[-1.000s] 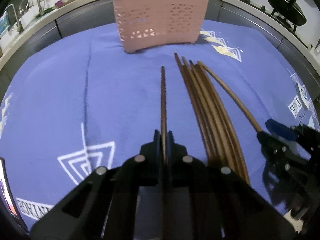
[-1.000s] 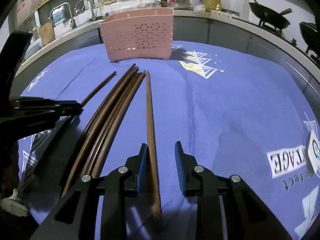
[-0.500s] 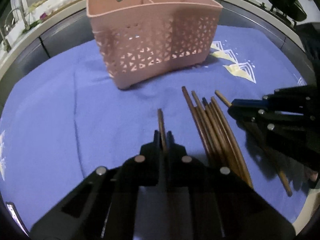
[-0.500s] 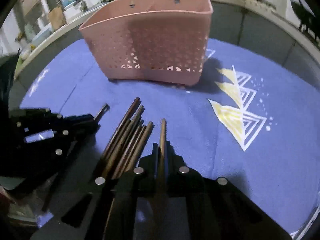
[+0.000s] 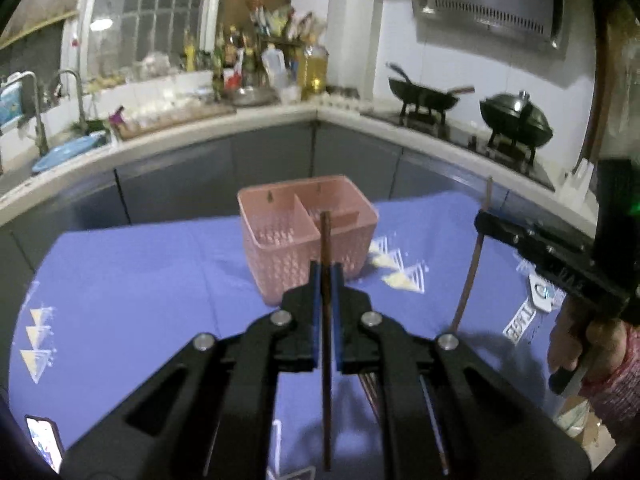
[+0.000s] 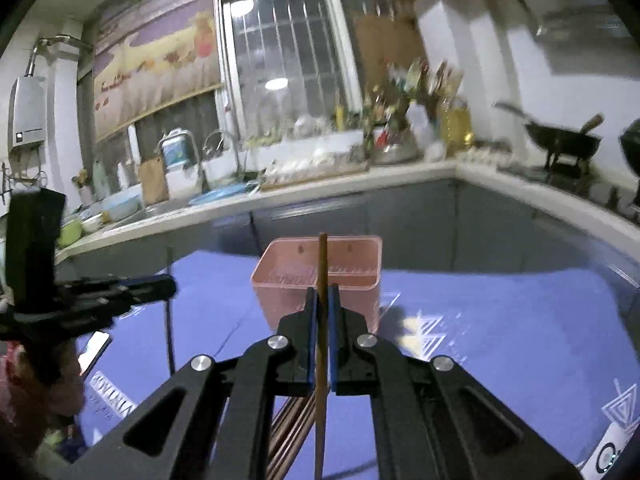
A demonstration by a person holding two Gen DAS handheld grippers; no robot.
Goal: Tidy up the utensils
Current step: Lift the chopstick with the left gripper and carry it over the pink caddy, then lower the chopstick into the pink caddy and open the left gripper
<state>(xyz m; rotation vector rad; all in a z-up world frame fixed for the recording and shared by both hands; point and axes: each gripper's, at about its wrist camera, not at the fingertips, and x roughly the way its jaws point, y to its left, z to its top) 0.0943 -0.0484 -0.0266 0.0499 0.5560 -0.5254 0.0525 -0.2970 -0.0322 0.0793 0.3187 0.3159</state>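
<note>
A pink perforated utensil basket [image 5: 308, 236] with a divider stands on the blue cloth; it also shows in the right wrist view [image 6: 320, 280]. My left gripper [image 5: 326, 270] is shut on a brown chopstick [image 5: 325, 240], held in the air, tip over the basket. My right gripper [image 6: 322, 294] is shut on another brown chopstick [image 6: 322, 256], also lifted and pointing at the basket. The right gripper shows in the left wrist view [image 5: 486, 218], holding its chopstick [image 5: 470, 276] upright. Several loose chopsticks [image 6: 292, 432] lie on the cloth below.
A blue patterned cloth [image 5: 140, 280] covers the table. A phone [image 5: 42, 444] lies at its left edge. Behind are a grey-fronted kitchen counter [image 5: 200, 128], a sink with taps [image 6: 192, 160], and woks [image 5: 428, 98] on a stove at the right.
Both grippers have risen from the cloth and tilted up, each lifting its chopstick; the basket now looks farther and lower. Earlier, the right gripper shut on its chopstick.
</note>
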